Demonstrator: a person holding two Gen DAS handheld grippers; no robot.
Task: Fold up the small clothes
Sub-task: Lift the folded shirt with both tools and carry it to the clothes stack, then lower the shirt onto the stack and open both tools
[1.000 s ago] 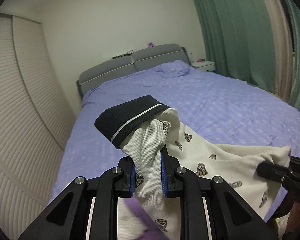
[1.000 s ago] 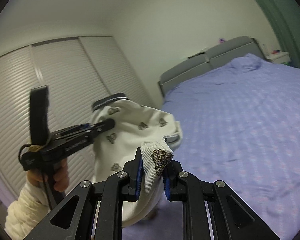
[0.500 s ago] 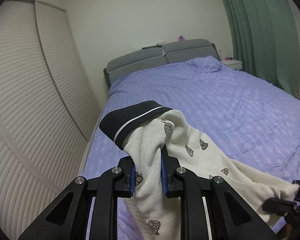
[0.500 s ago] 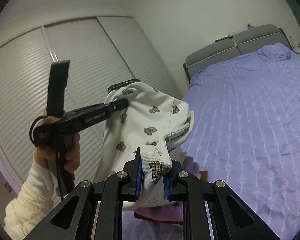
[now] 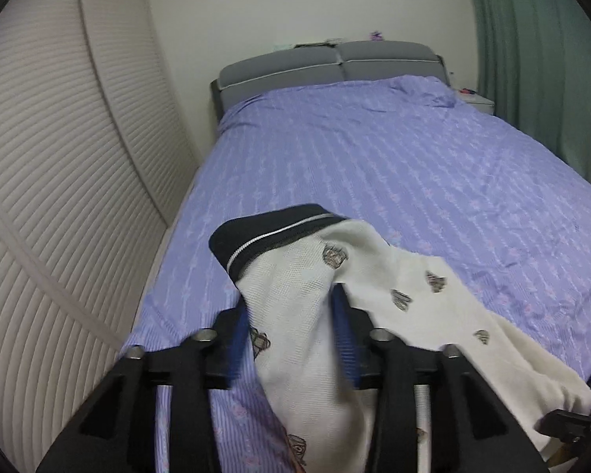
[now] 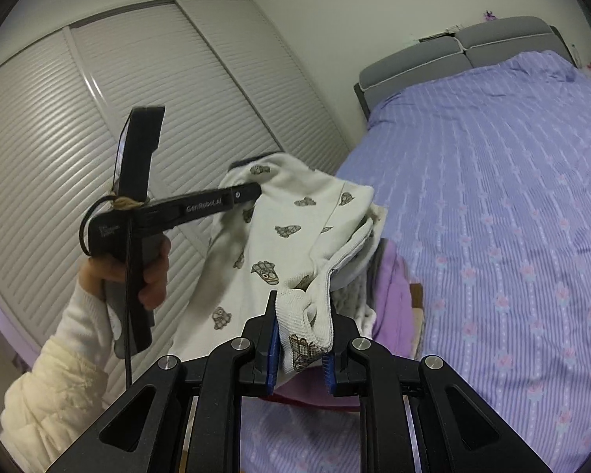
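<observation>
A small cream knit garment (image 5: 295,307) with brown printed motifs and a dark navy ribbed band (image 5: 264,232) hangs in the air between both grippers, above the near edge of the bed. My left gripper (image 5: 291,339) is shut on the cloth just below the navy band; it also shows in the right wrist view (image 6: 252,191), held in a hand. My right gripper (image 6: 299,339) is shut on another edge of the same garment (image 6: 279,236). Its tip shows at the lower right of the left wrist view (image 5: 571,425).
A wide bed with a purple patterned cover (image 5: 394,165) and grey headboard (image 5: 327,59) stretches ahead. White slatted wardrobe doors (image 5: 59,157) stand left, green curtains (image 5: 539,51) right. A lilac cloth pile (image 6: 390,307) lies at the bed's near edge under the garment.
Both grippers have swung left and tilted down toward the bed with the garment still held. The left gripper's view is blurred from motion, and the garment hangs lower over the cover.
</observation>
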